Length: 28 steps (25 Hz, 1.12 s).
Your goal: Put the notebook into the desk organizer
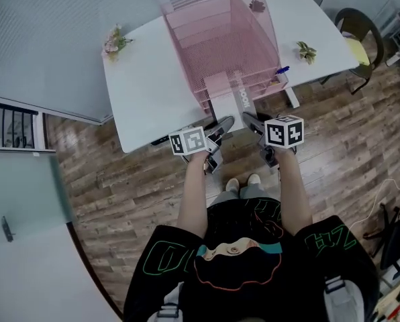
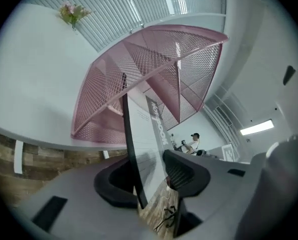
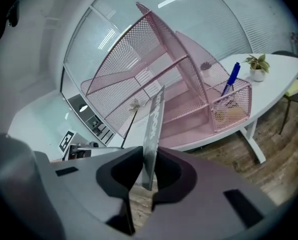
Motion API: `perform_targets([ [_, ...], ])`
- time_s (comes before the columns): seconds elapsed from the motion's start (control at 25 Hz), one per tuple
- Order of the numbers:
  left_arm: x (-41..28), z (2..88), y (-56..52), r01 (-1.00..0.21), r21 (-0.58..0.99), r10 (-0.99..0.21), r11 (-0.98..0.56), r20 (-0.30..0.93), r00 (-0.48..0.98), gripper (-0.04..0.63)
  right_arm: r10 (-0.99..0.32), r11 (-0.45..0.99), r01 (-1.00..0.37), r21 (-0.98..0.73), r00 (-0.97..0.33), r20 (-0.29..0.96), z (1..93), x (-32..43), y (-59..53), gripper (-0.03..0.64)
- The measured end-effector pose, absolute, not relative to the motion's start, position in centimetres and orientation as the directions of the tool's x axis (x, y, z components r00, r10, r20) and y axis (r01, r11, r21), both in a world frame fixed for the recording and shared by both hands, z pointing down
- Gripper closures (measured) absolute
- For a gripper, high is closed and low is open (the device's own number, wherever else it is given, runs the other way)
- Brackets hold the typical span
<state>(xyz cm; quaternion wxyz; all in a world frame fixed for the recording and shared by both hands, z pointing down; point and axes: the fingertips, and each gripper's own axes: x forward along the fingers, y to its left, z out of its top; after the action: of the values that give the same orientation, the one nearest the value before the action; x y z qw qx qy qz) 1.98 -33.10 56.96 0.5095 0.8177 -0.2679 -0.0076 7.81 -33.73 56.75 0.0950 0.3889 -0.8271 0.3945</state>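
Note:
A pink mesh desk organizer (image 1: pixel 220 39) stands on the white table (image 1: pixel 146 92). The grey-white notebook (image 1: pixel 239 100) stands on edge, its far end inside the organizer's front opening and its near end sticking out over the table's front edge. My left gripper (image 1: pixel 221 124) is at the notebook's near left side. In the left gripper view the notebook (image 2: pixel 146 134) runs between the jaws of that gripper (image 2: pixel 150 176), which stand apart with a gap at the right pad. My right gripper (image 1: pixel 250 120) holds the near end, and the notebook's (image 3: pixel 151 129) thin edge is pinched between this gripper's (image 3: pixel 145 171) jaws.
A blue pen (image 1: pixel 282 70) sits in the organizer's small side basket (image 3: pixel 229 106). A flower (image 1: pixel 116 42) lies at the table's left, a small potted plant (image 1: pixel 306 51) at its right. A chair (image 1: pixel 358 35) stands beyond the right end. Wooden floor lies below me.

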Motion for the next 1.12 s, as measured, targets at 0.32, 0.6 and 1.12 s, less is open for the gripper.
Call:
perform_targets([
  [0.32,2.8,57.9,-29.8,-0.471,0.770,-0.310,-0.430,0.364,0.878,0.305,-0.608,0.358,-0.724,-0.590,-0.660,0.441,55.6,8.4,-35.7,0.569],
  [0.6,3.2,58.0,-28.5,-0.469,0.731,-0.291,-0.496,0.370,0.882,0.443,-0.613,0.378,-0.748,-0.545,-0.644,0.458,55.2,8.1,-36.8,0.569],
  [1.12,3.3,57.5,-31.7,-0.634,0.569,-0.437,-0.524,0.459,0.773,0.600,-0.622,0.464,-0.828,-0.314,-0.557,0.550,54.8,7.3,-37.5,0.512],
])
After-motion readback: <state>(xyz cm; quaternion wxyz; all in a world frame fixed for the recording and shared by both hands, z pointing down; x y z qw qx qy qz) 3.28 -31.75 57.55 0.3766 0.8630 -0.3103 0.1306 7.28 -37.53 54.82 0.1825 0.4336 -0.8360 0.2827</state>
